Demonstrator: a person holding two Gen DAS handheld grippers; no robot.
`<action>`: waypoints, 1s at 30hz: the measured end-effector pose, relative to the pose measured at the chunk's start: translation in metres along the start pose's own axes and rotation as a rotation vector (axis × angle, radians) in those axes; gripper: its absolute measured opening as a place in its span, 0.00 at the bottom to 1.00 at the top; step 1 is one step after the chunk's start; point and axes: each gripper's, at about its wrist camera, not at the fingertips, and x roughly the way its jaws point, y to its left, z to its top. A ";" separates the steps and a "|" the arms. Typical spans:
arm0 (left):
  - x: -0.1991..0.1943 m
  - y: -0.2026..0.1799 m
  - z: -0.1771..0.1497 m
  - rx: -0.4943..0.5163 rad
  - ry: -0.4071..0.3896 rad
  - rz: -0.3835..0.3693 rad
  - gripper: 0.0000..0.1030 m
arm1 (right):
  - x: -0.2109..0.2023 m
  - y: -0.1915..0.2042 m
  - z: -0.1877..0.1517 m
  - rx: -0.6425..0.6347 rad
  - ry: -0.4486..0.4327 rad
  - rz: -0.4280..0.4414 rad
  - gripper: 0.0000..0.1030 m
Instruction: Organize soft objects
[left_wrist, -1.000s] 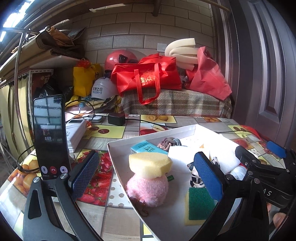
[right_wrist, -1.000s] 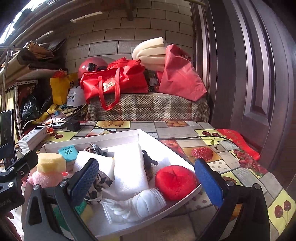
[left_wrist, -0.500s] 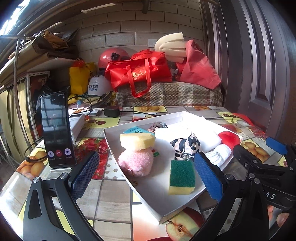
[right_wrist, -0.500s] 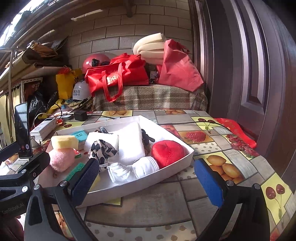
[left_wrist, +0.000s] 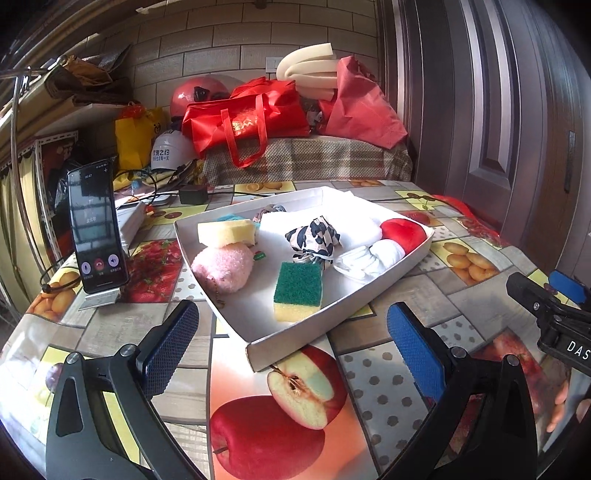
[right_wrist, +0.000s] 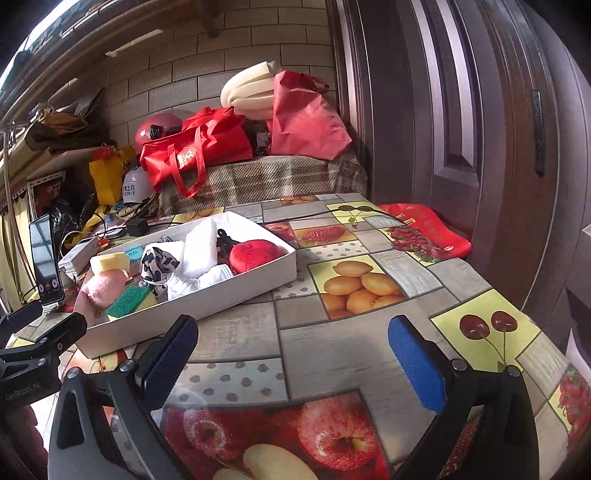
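Observation:
A white tray (left_wrist: 388, 284) sits on the fruit-print table and holds soft things: a green and yellow sponge (left_wrist: 298, 290), a pink plush ball (left_wrist: 223, 262), a yellow sponge (left_wrist: 226, 232), a black-and-white cloth (left_wrist: 313, 240), a white towel (left_wrist: 354, 221), a red plush (left_wrist: 403, 230) and a white glove (left_wrist: 369, 258). The tray also shows in the right wrist view (right_wrist: 229, 299). My left gripper (left_wrist: 291, 347) is open and empty, in front of the tray's near corner. My right gripper (right_wrist: 291, 354) is open and empty, to the right of the tray, over bare table.
A phone on a stand (left_wrist: 96, 229) is left of the tray. Cables and a black adapter (left_wrist: 192, 194) lie behind it. Red bags (left_wrist: 251, 122), helmets and foam are piled at the back. A dark door (right_wrist: 480, 129) is on the right, a red pouch (right_wrist: 424, 230) near it.
Both grippers have pulled back from over the tray towards the table's near edge. The tray now lies farther ahead, and more bare table shows. Both stay open.

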 end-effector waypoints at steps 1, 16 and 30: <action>-0.001 -0.003 -0.001 0.004 0.007 -0.012 1.00 | -0.005 -0.007 -0.001 0.014 -0.005 -0.010 1.00; -0.011 -0.048 -0.011 0.095 0.071 -0.034 1.00 | -0.028 -0.058 -0.009 0.134 0.028 -0.157 1.00; -0.003 -0.047 -0.014 0.088 0.104 -0.002 1.00 | -0.025 -0.043 -0.010 0.055 0.054 -0.160 1.00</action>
